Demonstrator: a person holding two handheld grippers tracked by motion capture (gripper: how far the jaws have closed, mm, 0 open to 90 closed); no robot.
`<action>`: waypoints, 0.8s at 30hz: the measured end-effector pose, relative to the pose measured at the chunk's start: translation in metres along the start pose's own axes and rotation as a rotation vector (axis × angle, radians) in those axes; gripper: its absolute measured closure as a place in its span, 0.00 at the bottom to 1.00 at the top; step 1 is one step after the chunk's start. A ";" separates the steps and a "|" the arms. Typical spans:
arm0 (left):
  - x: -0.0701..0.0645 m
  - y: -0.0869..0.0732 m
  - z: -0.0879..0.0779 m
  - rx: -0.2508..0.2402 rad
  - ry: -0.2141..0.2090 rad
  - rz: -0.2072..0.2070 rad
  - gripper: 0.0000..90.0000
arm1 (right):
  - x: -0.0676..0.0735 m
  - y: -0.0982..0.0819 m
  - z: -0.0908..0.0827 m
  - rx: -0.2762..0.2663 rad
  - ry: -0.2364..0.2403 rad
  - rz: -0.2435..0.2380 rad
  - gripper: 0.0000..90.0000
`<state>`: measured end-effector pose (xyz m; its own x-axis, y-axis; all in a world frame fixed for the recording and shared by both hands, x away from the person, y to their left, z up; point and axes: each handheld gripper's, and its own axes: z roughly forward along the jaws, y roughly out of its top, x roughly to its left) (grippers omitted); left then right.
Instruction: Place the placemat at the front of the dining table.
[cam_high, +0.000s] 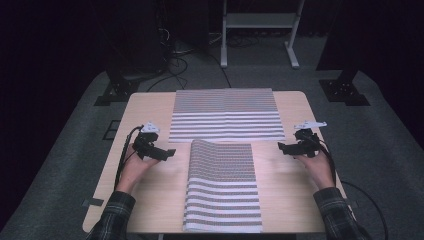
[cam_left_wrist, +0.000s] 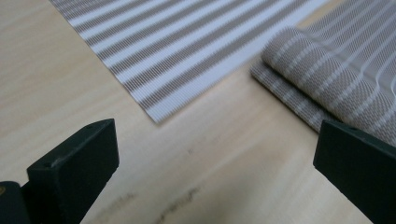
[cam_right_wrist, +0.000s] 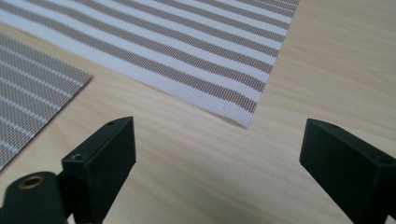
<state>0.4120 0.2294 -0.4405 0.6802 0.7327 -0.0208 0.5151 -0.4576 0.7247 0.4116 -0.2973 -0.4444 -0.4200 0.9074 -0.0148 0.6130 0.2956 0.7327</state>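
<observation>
Fold done: striped beige woven placemat (cam_high: 223, 186) lies doubled between left gripper (cam_high: 168, 153) and right gripper (cam_high: 283, 147), both wide open, empty; flat striped mat (cam_high: 226, 115) beyond awaits, by my reckoning.

The high view looks forward and down from above the person's side, taking in the whole counter (cam_high: 150, 107). Each tool view sits low and close over the wood, facing inward; both share the flat striped mat (cam_left_wrist: 187, 46) (cam_right_wrist: 187, 42) and the folded mat (cam_left_wrist: 336, 70) (cam_right_wrist: 28, 88)
</observation>
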 end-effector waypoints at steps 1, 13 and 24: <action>-0.008 -0.005 -0.004 0.001 -0.002 0.002 0.00 | 0.003 -0.004 -0.007 -0.017 -0.009 -0.024 0.10; -0.039 -0.029 -0.038 -0.034 -0.003 0.019 0.00 | 0.018 -0.030 -0.043 -0.081 0.020 -0.040 0.10; -0.057 -0.063 -0.057 -0.059 0.004 0.035 0.00 | 0.024 -0.063 -0.065 -0.125 0.055 -0.038 0.10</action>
<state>0.3108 0.2450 -0.4461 0.6949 0.7190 0.0077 0.4596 -0.4524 0.7643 0.3198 -0.3131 -0.4466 -0.4794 0.8776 -0.0089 0.5094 0.2865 0.8114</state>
